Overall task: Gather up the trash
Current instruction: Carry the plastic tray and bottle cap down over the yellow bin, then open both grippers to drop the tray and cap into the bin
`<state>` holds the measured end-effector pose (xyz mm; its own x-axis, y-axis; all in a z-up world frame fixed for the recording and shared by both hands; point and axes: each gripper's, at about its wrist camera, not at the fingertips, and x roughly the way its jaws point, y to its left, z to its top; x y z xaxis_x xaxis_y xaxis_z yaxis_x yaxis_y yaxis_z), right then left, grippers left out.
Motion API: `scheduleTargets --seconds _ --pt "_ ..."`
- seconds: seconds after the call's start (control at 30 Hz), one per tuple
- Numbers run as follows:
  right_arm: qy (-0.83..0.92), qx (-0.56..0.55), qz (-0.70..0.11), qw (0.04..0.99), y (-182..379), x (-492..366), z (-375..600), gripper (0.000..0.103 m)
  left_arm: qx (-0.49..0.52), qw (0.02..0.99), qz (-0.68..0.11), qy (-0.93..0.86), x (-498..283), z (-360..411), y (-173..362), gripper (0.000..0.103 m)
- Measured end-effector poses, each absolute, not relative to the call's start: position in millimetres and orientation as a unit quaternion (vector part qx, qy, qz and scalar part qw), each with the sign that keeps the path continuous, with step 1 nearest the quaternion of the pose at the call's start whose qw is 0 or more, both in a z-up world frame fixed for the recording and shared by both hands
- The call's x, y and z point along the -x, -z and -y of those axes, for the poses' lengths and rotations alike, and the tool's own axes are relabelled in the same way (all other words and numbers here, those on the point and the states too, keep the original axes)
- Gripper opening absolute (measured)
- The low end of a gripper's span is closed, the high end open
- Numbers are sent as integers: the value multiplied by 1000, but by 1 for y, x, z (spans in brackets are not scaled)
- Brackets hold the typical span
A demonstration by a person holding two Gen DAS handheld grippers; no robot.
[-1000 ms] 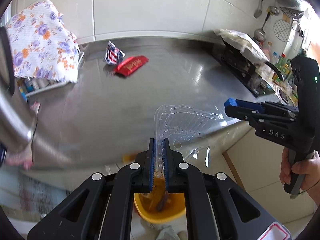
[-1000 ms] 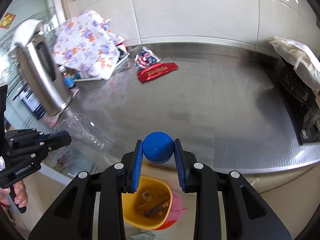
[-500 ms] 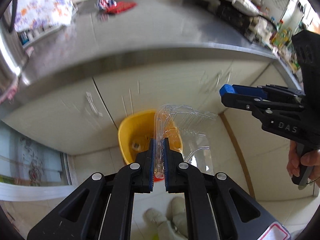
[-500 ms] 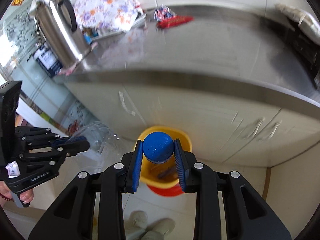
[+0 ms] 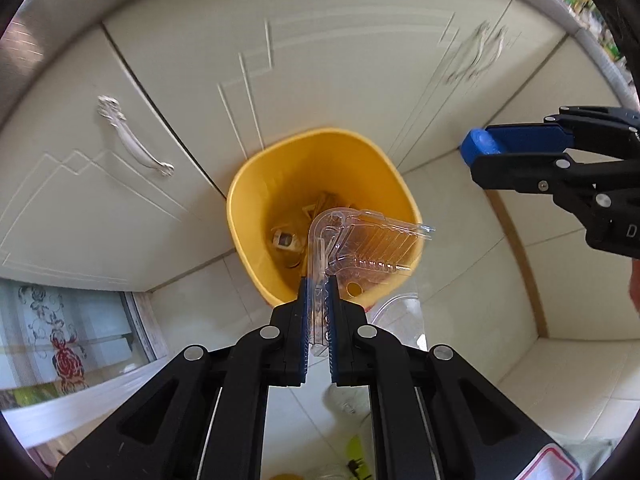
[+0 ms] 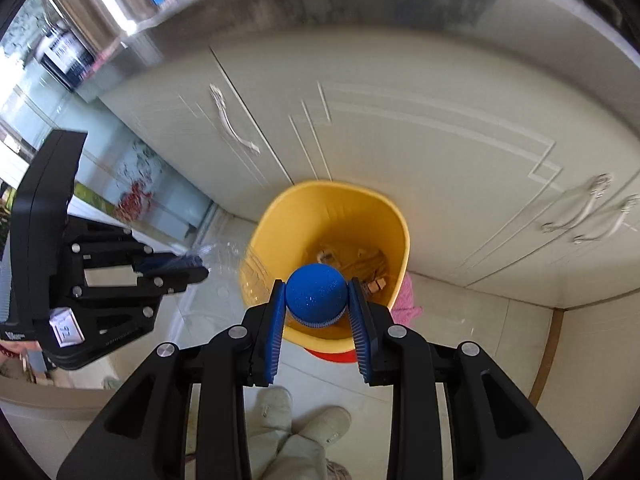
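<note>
My left gripper (image 5: 319, 285) is shut on a clear plastic clamshell container (image 5: 362, 242) and holds it above the open yellow trash bin (image 5: 256, 184) on the floor. My right gripper (image 6: 317, 295) is shut on a blue ball (image 6: 316, 294) and holds it over the near rim of the same bin (image 6: 280, 216). The bin holds several scraps. The right gripper with the ball (image 5: 478, 147) shows at the right of the left wrist view. The left gripper (image 6: 192, 268) shows at the left of the right wrist view.
Cream cabinet doors (image 5: 320, 60) with metal handles (image 5: 136, 148) stand just behind the bin. The steel counter edge (image 6: 320, 0) runs above them. A pink cloth (image 6: 406, 304) lies beside the bin. The person's shoes (image 6: 304, 428) stand on the tiled floor below.
Both grippers have swung down from the counter top to the floor. The bin has grown larger and now lies right under the clamshell and the ball. Both grips are unchanged.
</note>
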<state>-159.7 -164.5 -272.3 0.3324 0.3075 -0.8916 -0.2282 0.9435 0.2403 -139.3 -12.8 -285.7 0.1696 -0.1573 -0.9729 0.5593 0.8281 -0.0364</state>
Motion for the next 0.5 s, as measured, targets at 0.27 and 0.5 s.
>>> scheduleTargets --seconds 0.27,0.5 --pt "-183 -23 -590 786 326 135 157 32 -188 727 -614 245 123 18 328 9" --pt "-182 -34 -617 765 362 121 160 32 -185 714 -631 240 111 20 354 9"
